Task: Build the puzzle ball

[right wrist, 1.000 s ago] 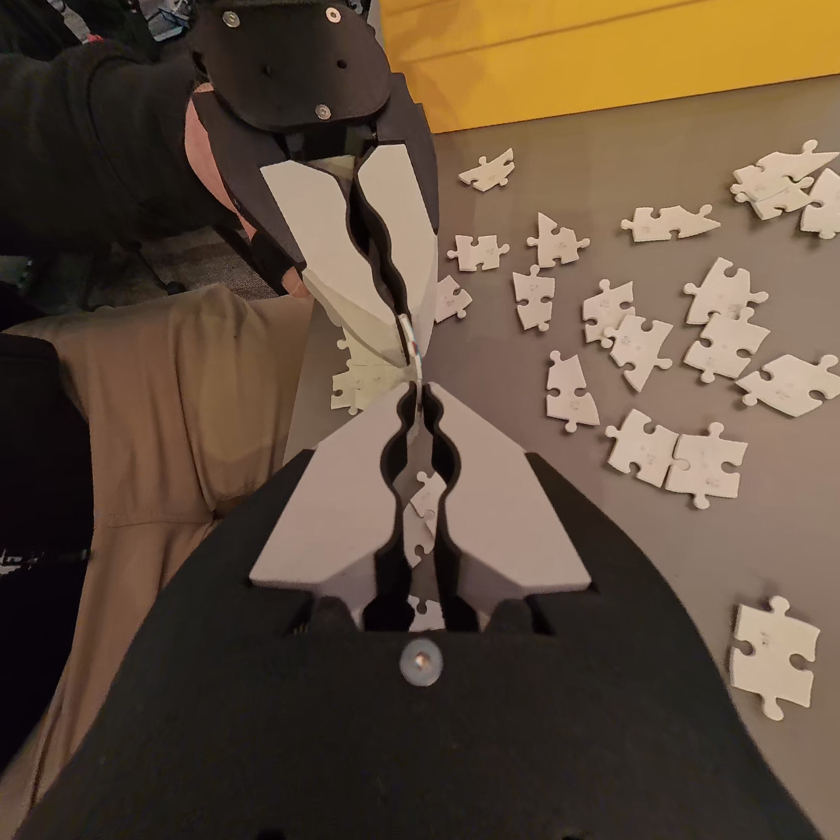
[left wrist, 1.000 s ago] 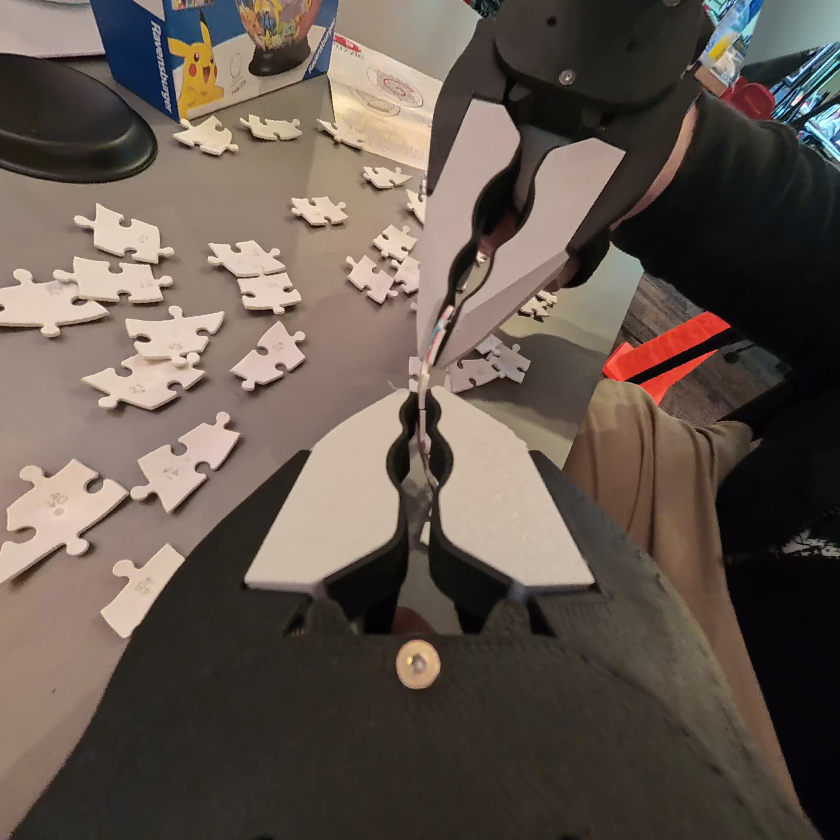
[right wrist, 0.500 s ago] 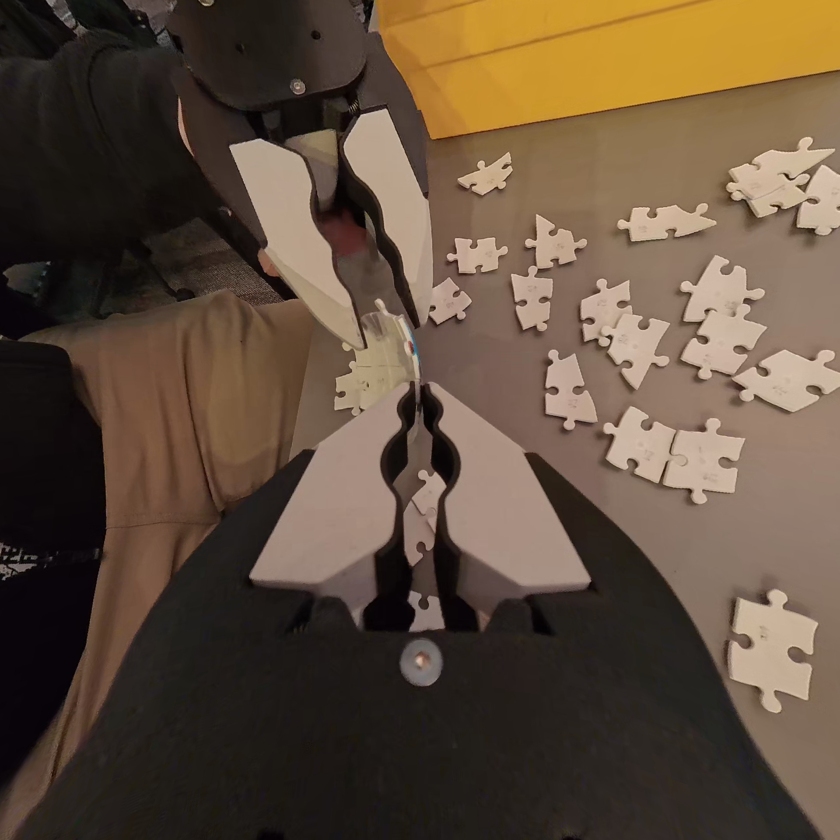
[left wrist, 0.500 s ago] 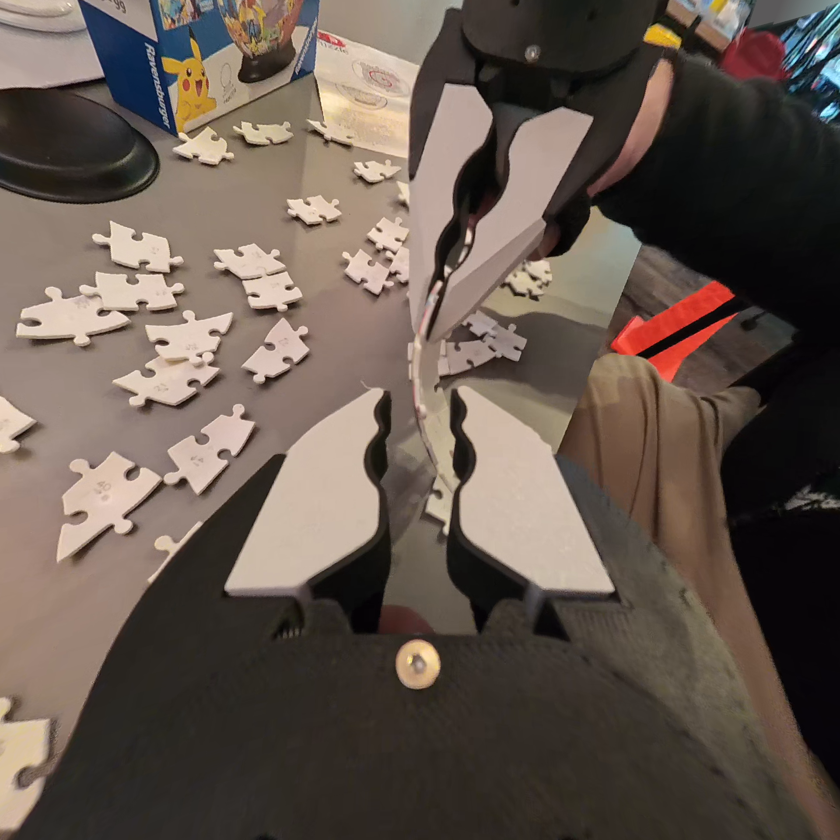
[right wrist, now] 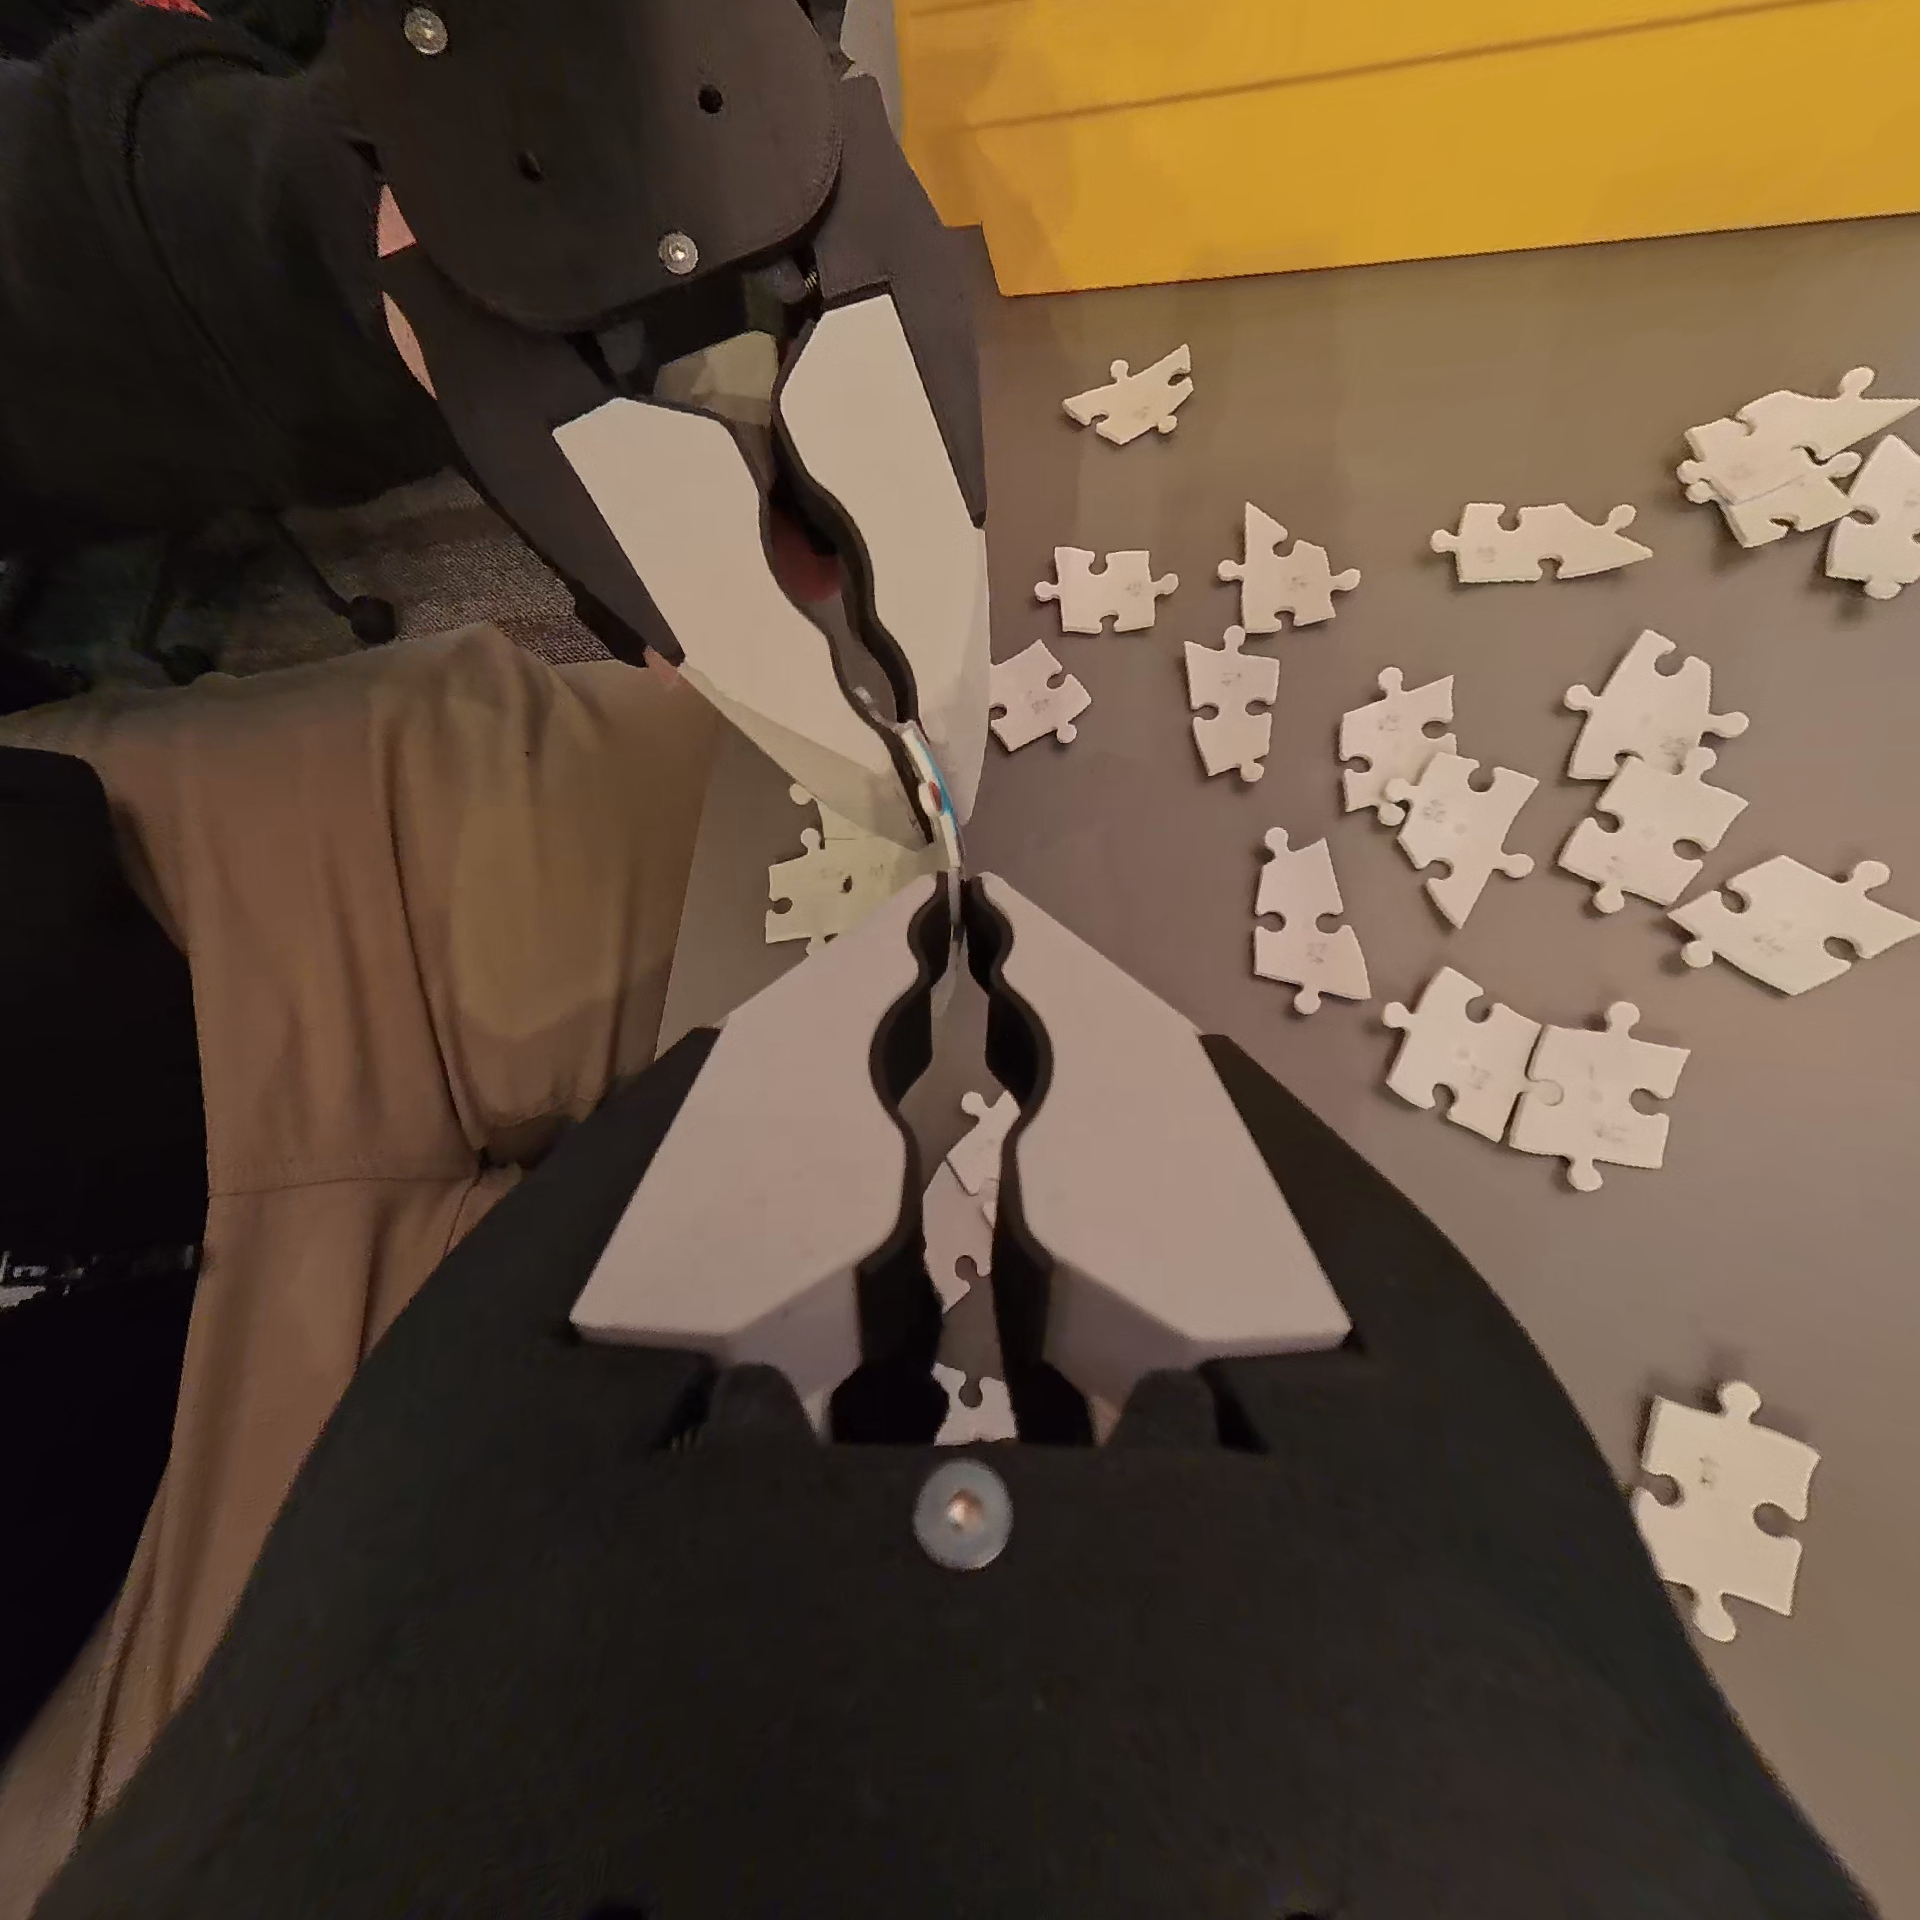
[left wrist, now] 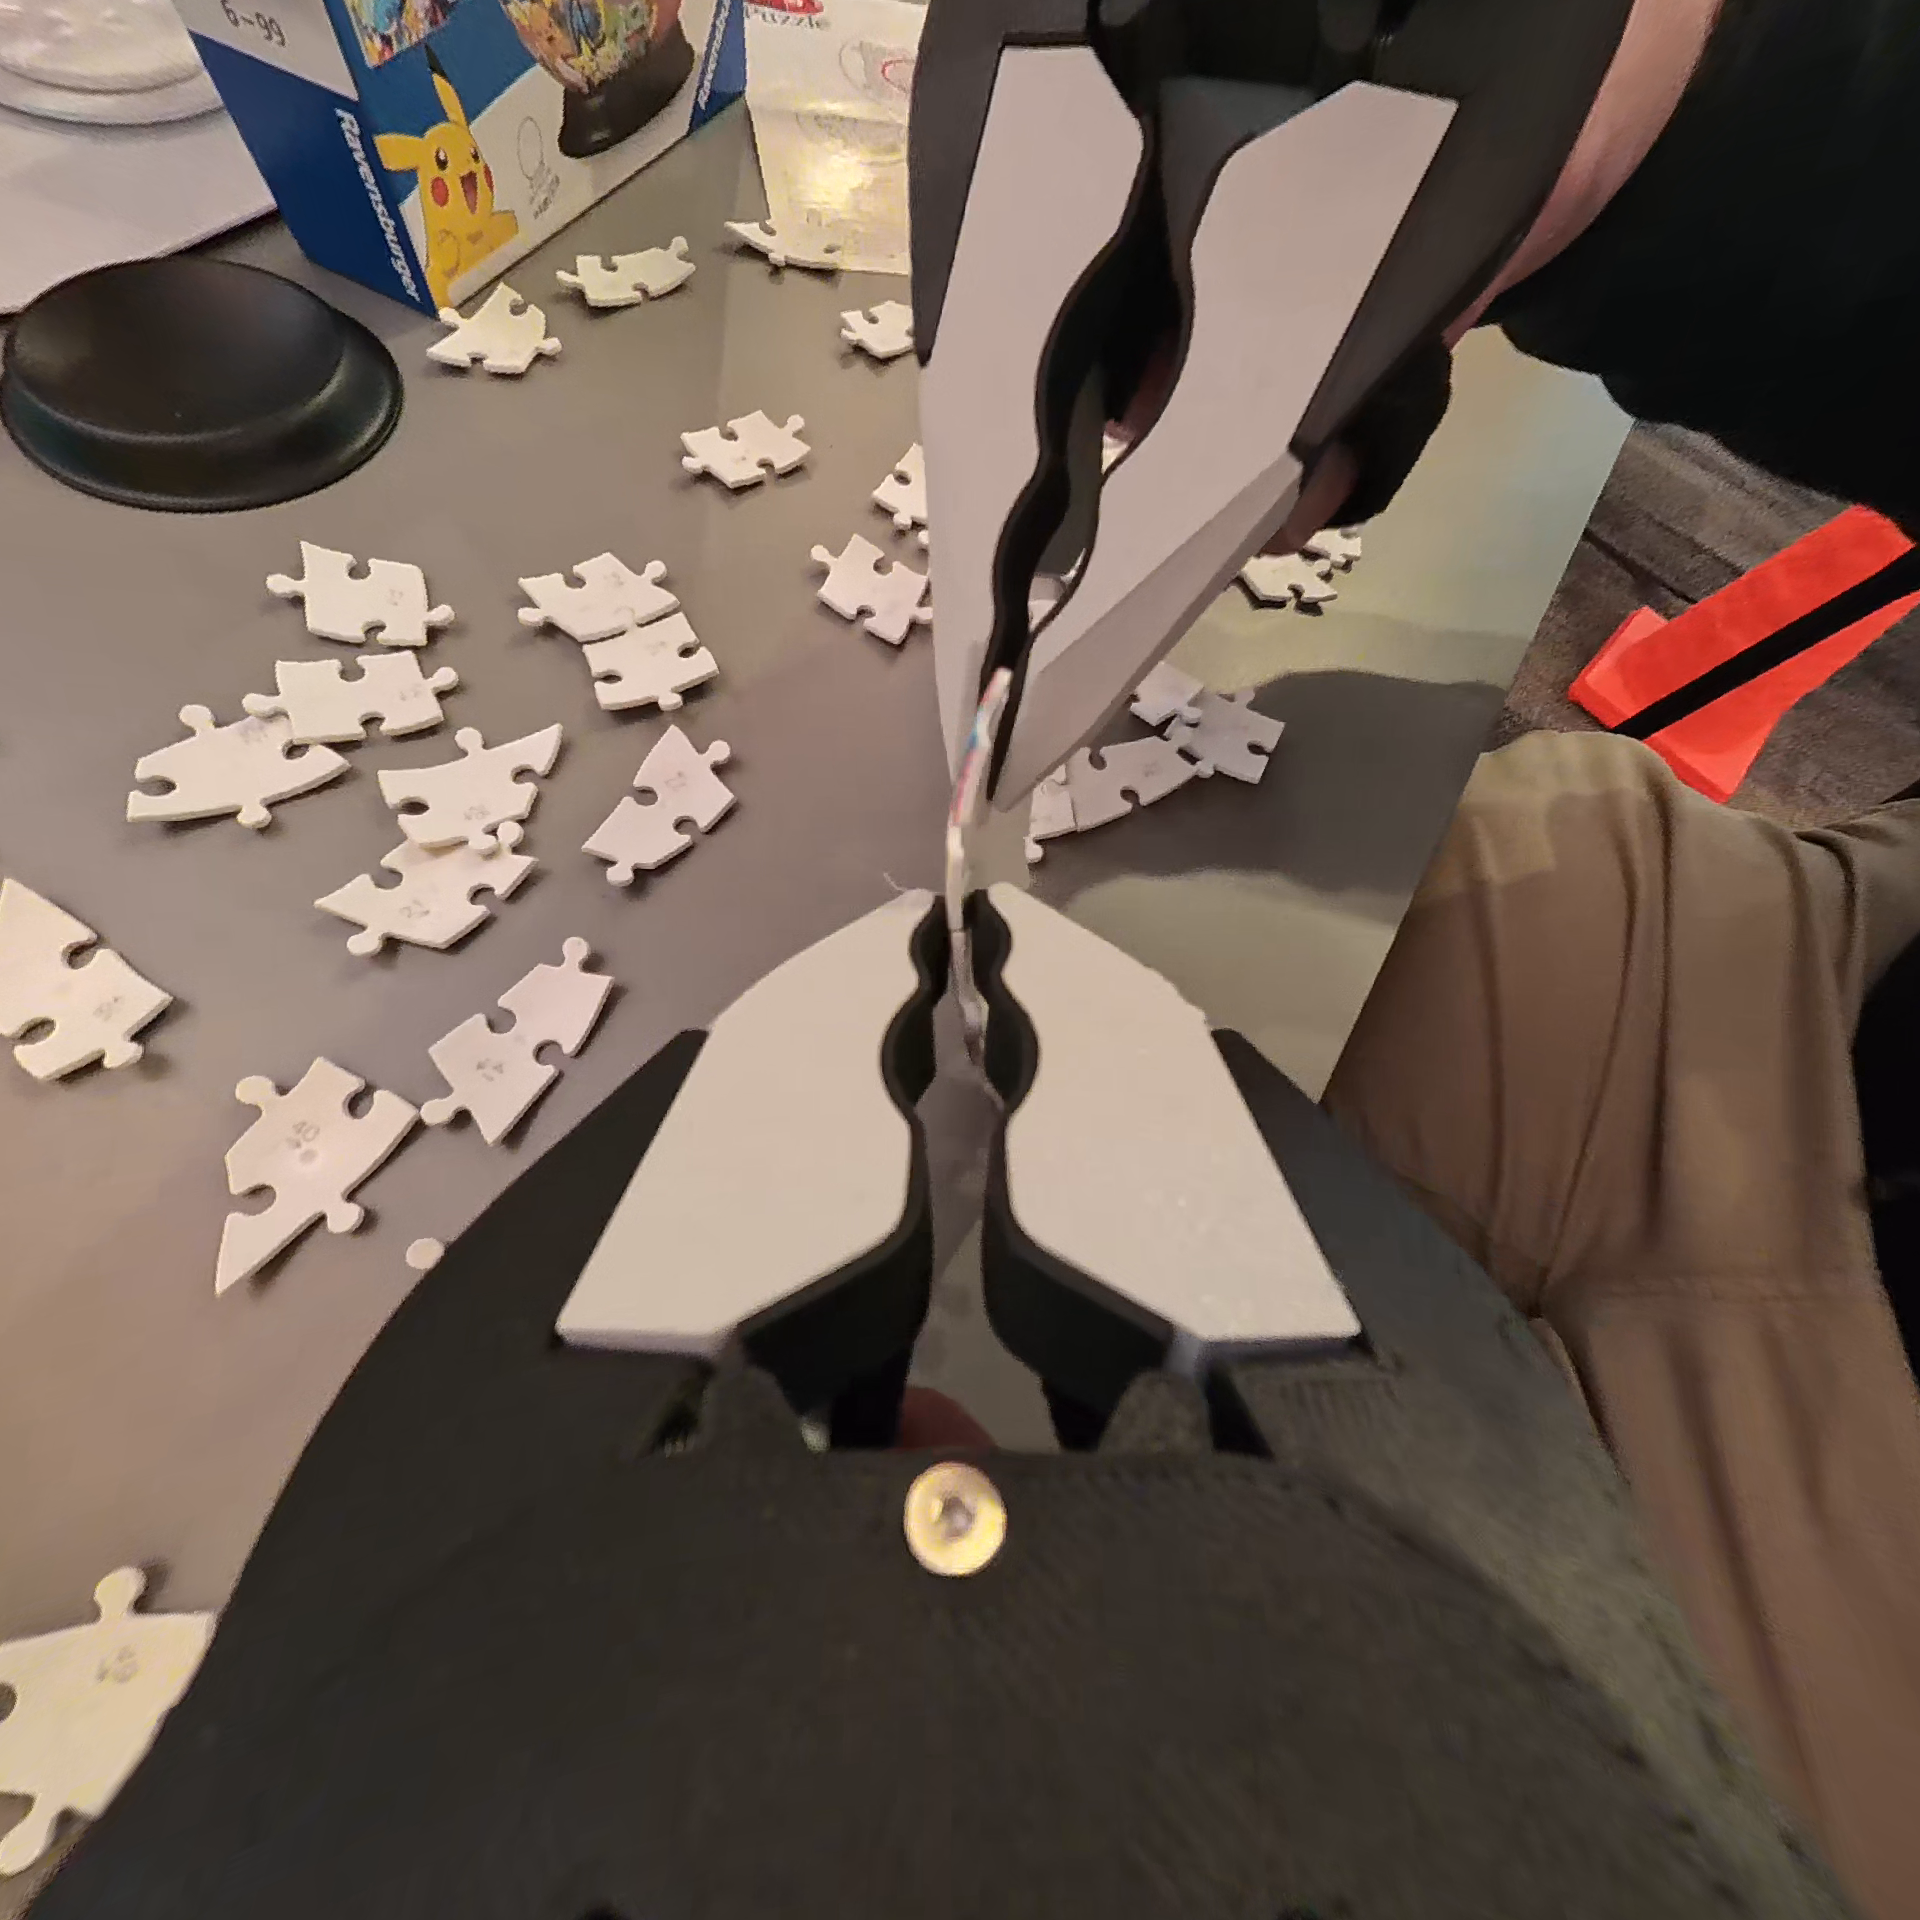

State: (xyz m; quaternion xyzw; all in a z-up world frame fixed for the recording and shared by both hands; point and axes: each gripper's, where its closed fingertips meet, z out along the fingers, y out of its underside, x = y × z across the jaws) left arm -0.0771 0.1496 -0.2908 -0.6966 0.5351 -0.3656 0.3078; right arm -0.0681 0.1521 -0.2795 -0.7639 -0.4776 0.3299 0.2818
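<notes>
Left claw [left wrist: 961, 914] has clamped back onto the curved piece strip [left wrist: 971, 769]; right claw [right wrist: 961, 894] pinches it too, so joining continues.

From my left wrist view I see only the thin edge of the curved puzzle strip [left wrist: 968, 800], so its printed face stays hidden. My left gripper's [left wrist: 961, 914] body covers the near table [left wrist: 779, 395]. The puzzle box [left wrist: 468, 135] is cut off at the far edge (so is the right gripper [left wrist: 987, 800]). Markings on the loose pieces [right wrist: 1538, 1081] are too small to tell.
</notes>
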